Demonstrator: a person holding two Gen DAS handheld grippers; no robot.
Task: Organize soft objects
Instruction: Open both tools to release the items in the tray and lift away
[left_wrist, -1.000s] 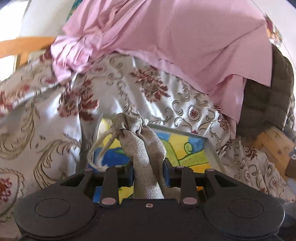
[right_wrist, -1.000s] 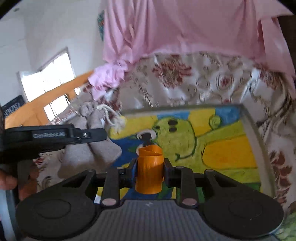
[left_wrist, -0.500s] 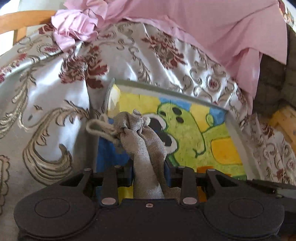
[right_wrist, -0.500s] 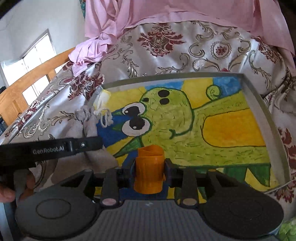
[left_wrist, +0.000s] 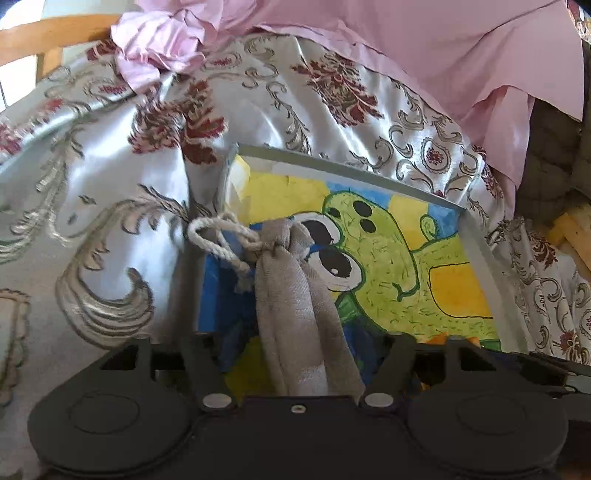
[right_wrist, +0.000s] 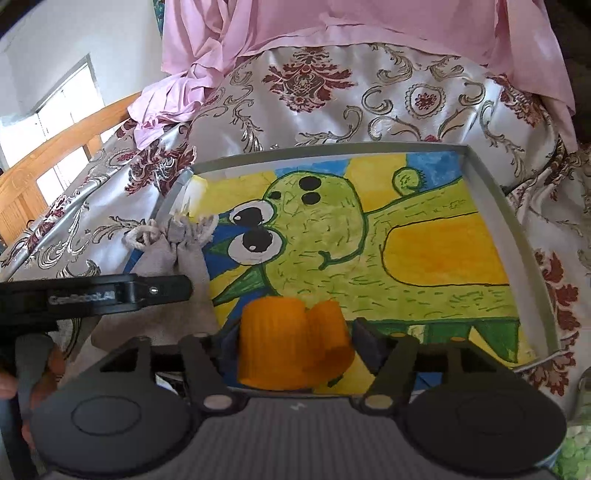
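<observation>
A grey cloth drawstring bag (left_wrist: 295, 295) lies on the left edge of a grey-rimmed tray (left_wrist: 351, 173) painted with a green cartoon creature. My left gripper (left_wrist: 299, 350) has its jaws opening; the bag runs between them, and the pads stand off its sides. In the right wrist view the bag (right_wrist: 173, 254) shows beside the left gripper's finger (right_wrist: 159, 290). A soft orange ribbed piece (right_wrist: 291, 343) rests at the tray's (right_wrist: 495, 192) near edge between the jaws of my right gripper (right_wrist: 295, 347), which are opening, with small gaps on both sides.
The tray sits on a shiny cream cloth (left_wrist: 92, 206) with dark red flowers. Pink fabric (right_wrist: 332, 26) hangs behind it. A wooden rail (right_wrist: 48, 155) and a window are at the left. A hand (right_wrist: 37, 369) holds the left gripper.
Both pairs of jaws have spread from a tight grip. The orange piece has sprung out wider. The bag has come lower onto the tray's left edge and lies loose.
</observation>
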